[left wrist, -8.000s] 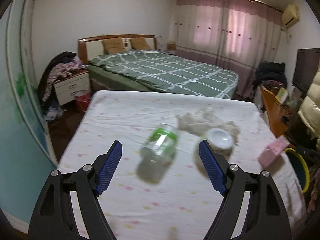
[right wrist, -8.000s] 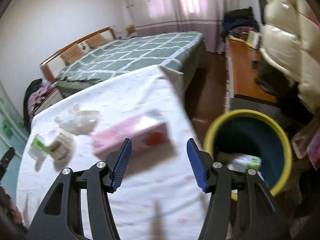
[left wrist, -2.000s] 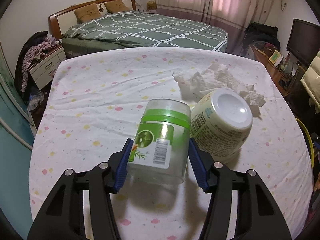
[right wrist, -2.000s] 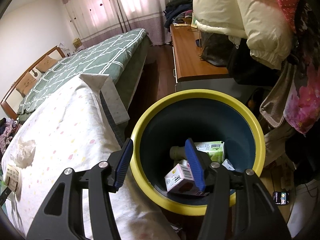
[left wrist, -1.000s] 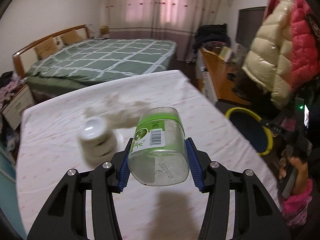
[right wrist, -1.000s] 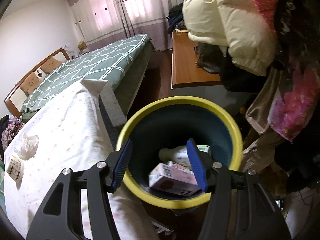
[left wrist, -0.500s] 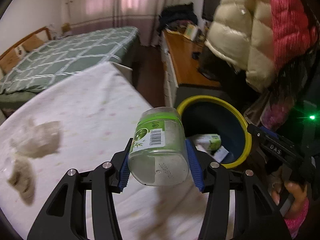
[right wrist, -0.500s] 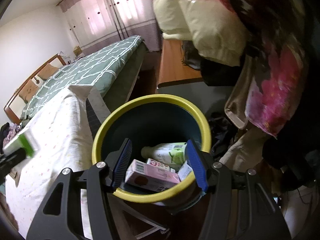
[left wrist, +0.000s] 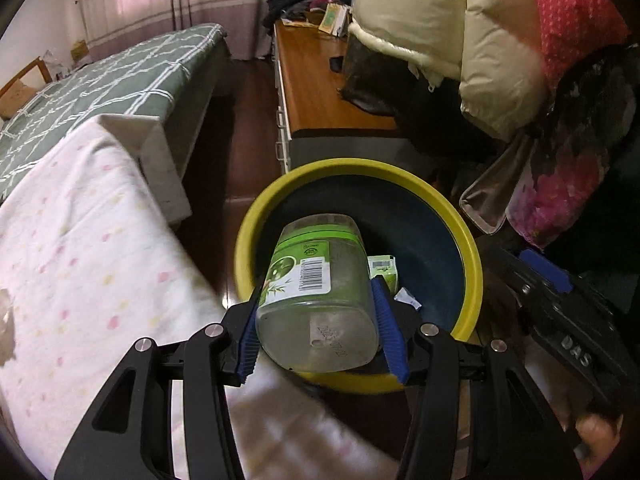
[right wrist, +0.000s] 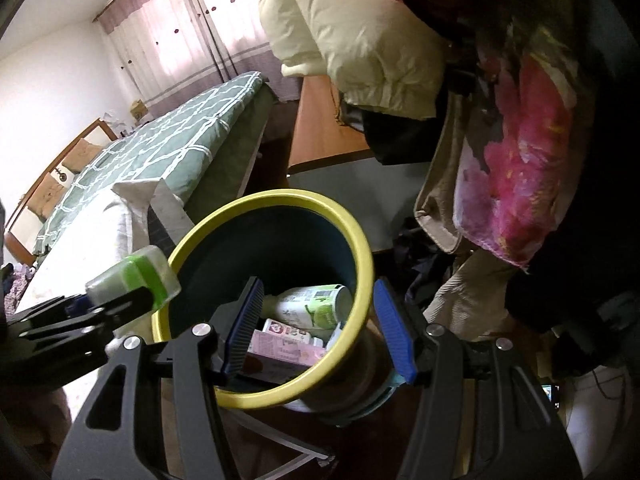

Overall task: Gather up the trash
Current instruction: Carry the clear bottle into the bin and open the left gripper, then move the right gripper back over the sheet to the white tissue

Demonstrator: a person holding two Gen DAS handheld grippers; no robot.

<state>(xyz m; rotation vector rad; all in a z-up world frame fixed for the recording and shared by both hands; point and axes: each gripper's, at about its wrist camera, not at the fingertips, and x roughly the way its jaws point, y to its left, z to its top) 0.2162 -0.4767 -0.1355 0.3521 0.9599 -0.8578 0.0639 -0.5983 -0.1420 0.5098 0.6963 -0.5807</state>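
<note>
Bedroom: left gripper (left wrist: 320, 332) clamps clear plastic jar (left wrist: 320, 292) over round yellow-rimmed bin (left wrist: 468, 256).

I see a green checked bed (left wrist: 100, 76) left of the wooden dresser (left wrist: 320, 80); a cream puffer jacket (left wrist: 440, 32) hangs right of it.

One clear jar (left wrist: 316, 292), one yellow-rimmed bin (left wrist: 472, 256), two grippers, two beds.
</note>
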